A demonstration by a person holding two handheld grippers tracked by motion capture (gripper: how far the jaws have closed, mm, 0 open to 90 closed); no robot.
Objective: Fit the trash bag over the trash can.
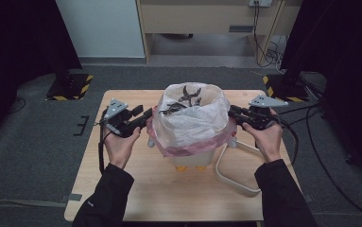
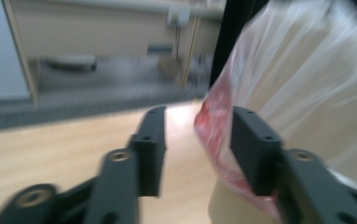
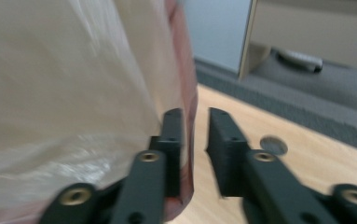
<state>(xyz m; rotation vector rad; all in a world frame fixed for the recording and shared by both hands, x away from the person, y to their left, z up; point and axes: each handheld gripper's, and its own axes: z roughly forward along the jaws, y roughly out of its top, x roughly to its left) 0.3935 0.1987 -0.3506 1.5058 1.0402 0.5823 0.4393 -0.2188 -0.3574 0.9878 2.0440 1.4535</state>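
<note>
Translucent plastic, a thin bag (image 1: pixel 191 122) with a pink-red folded hem, lines a small pale bin (image 1: pixel 188 158) that stands at the middle of the wooden table (image 1: pixel 122 189); dark scraps (image 1: pixel 185 100) lie in its open mouth. At the bag's nine o'clock the left gripper (image 1: pixel 146 117) sits just beside the hem, and the left gripper view shows its jaws (image 2: pixel 199 140) spread, with the red edge of the bag in the gap against the right-hand jaw but not squeezed. At three o'clock the right gripper (image 1: pixel 231 112) meets the hem from the other side; in the right gripper view its jaws (image 3: pixel 195 140) stand parted too, the reddish edge hanging between them, touching the left-hand jaw without being pinched. A white looped handle (image 1: pixel 230 175) lies on the tabletop at the bin's five o'clock. Beyond the table, at twelve o'clock, grey carpet runs to a light wooden cabinet (image 1: pixel 207 19).
</note>
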